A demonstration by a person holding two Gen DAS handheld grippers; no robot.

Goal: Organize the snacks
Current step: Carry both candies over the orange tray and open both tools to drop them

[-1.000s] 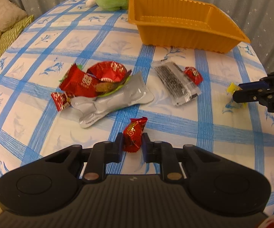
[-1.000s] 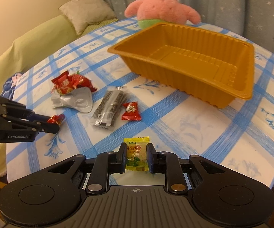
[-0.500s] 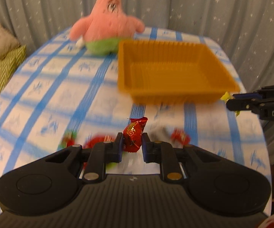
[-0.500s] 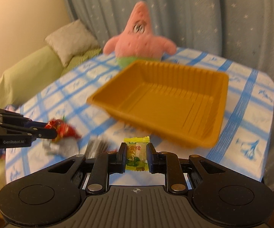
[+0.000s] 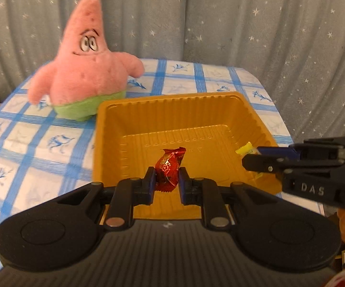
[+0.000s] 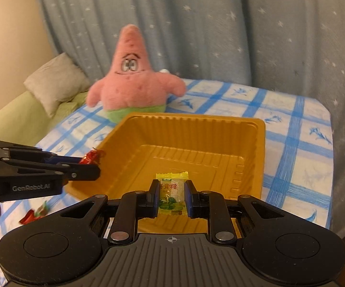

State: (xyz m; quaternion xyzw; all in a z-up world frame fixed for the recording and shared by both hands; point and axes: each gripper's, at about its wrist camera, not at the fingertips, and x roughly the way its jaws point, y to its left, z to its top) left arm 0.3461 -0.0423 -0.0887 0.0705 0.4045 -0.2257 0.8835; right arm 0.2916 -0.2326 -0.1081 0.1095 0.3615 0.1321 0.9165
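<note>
While both tongs hung above the orange tray [image 5: 251, 117], the left tongs [image 5: 165, 184], low in the middle of the left wrist frame, pinched one red candy [image 5: 170, 167], and the right tongs [image 6: 172, 197], low in the middle of the right wrist frame, pinched one yellow-green sachet [image 6: 172, 196]. The one tray looked empty. The likely slip was a release near the tray's rim, so that a light wrapper dropped outside onto the counter [image 5: 41, 141]; the two tongs also stood near each other and could knock together, shaking a sweet loose. At the lower left of the right wrist frame, at least one more red wrapper [image 6: 35, 214] lay on the counter, too blurred to count surely. One pink plush star [image 6: 134, 79] sat beyond the tray.
</note>
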